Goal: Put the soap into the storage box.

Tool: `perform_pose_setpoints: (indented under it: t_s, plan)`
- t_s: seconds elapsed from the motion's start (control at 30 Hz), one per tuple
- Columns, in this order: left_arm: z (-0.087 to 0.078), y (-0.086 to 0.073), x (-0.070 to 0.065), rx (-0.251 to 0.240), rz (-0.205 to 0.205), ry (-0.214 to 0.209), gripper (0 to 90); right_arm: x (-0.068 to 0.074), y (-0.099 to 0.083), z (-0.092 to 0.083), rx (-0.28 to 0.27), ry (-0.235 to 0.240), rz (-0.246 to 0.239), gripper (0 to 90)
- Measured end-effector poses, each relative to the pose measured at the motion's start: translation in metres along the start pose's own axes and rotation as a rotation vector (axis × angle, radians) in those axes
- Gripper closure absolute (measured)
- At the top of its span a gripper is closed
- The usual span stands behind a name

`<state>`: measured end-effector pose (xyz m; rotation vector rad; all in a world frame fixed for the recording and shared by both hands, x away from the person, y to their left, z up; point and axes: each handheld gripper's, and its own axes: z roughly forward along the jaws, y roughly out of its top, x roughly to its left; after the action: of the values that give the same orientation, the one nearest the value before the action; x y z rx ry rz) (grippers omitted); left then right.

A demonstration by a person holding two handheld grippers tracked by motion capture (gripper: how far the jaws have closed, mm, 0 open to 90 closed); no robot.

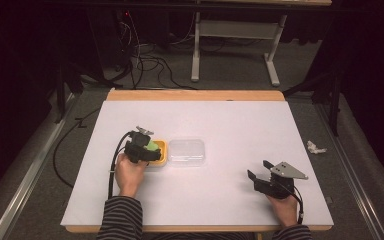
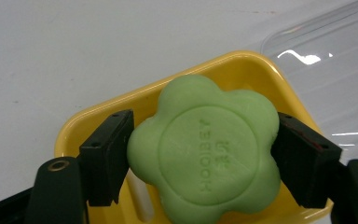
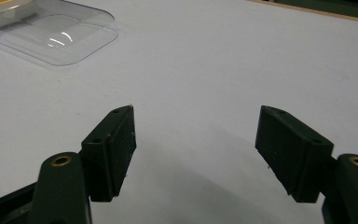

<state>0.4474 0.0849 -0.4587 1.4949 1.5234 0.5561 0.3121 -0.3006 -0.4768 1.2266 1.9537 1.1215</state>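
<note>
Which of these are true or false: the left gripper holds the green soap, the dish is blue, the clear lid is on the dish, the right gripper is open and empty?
1. The left gripper grips the green soap: true.
2. The dish is blue: false, it is yellow.
3. The clear lid covers the dish: false, it lies beside it on the table.
4. The right gripper is open and empty: true.

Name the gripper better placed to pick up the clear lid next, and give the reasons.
Right, probably. The right gripper is open with nothing between its jaws, with bare table between it and the clear lid. The left gripper is clamped on the green soap over the yellow dish.
</note>
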Motion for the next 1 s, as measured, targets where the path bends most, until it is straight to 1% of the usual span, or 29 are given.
perform_pose_setpoints:
  t_s: [0.07,0.17,0.27,0.37,0.43,0.5,0.8,1.0]
  plan:
    - [0.0009,-0.0003,0.0004,-0.003,-0.009,0.001,27.1,0.0,0.0,0.0,0.001,0.0,0.001,29.3]
    - [0.0021,-0.0014,0.003,0.0,-0.008,0.007,27.1,0.0,0.0,0.0001,0.001,0.001,0.001,29.3]
    - [0.0038,-0.0029,0.0046,0.003,-0.016,0.012,27.1,0.0001,0.0,0.0002,0.001,0.001,0.002,29.3]
    - [0.0043,-0.0032,0.0053,0.0,-0.016,0.015,26.9,0.0001,0.0001,0.0003,0.003,0.0,-0.001,29.3]
    - [0.0045,-0.0036,0.0054,0.001,-0.006,0.022,26.9,0.0,0.0001,0.0004,0.004,0.0,-0.001,29.3]
    - [0.0046,-0.0037,0.0049,-0.012,-0.012,0.022,26.8,0.0,0.0002,0.0004,0.004,0.0,-0.001,29.2]
    - [0.0026,-0.0014,0.0051,-0.028,-0.02,0.013,27.0,0.0004,0.0002,0.0006,0.006,0.0,0.0,29.2]
    - [-0.0022,0.0014,0.0048,-0.065,-0.041,0.004,27.3,0.0006,0.0002,0.0005,0.006,0.0,0.0,29.2]
